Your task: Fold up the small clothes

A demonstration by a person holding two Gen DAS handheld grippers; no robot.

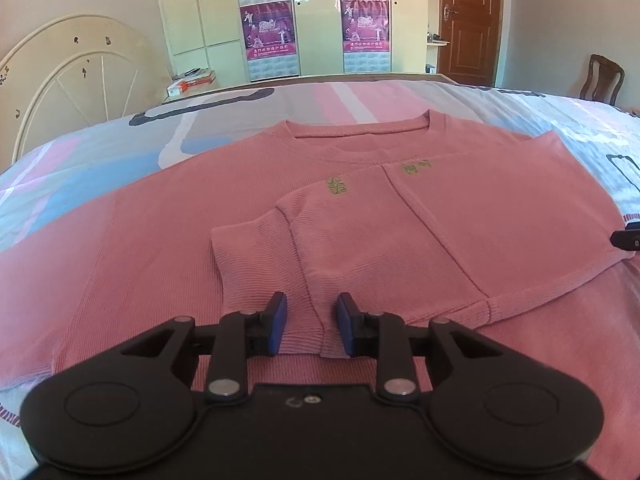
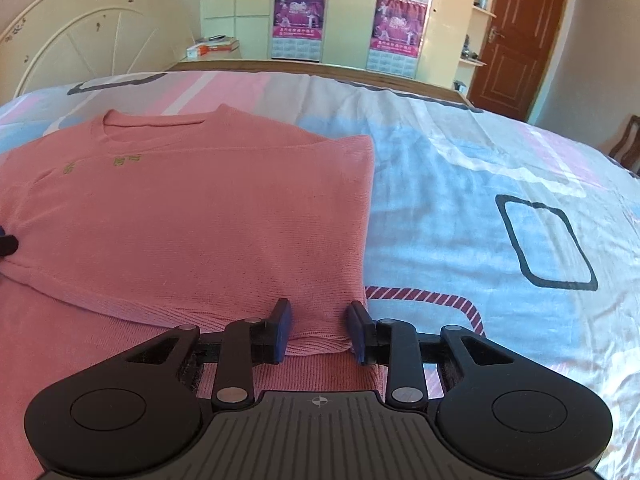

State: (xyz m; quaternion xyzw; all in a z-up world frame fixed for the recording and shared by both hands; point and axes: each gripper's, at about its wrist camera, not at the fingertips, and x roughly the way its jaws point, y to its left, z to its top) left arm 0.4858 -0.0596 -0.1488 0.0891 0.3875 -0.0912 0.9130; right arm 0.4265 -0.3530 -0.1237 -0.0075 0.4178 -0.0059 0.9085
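A pink knit sweater (image 1: 168, 224) with green embroidery lies flat on the bed, collar at the far side. Its right side and sleeve are folded over the chest, and the cuff (image 1: 256, 256) lies near the middle. My left gripper (image 1: 312, 326) is open, its blue pads either side of the folded flap's near hem. My right gripper (image 2: 319, 330) is open, its pads straddling the near right corner of the folded sweater (image 2: 192, 224). The right gripper's tip shows at the right edge of the left wrist view (image 1: 628, 239).
The bed has a sheet (image 2: 460, 184) patterned in pink, blue and white. A cream headboard (image 1: 76, 80) is at the left. Wardrobes with posters (image 1: 272, 36), a brown door (image 1: 470, 20) and a wooden chair (image 1: 604, 80) stand beyond the bed.
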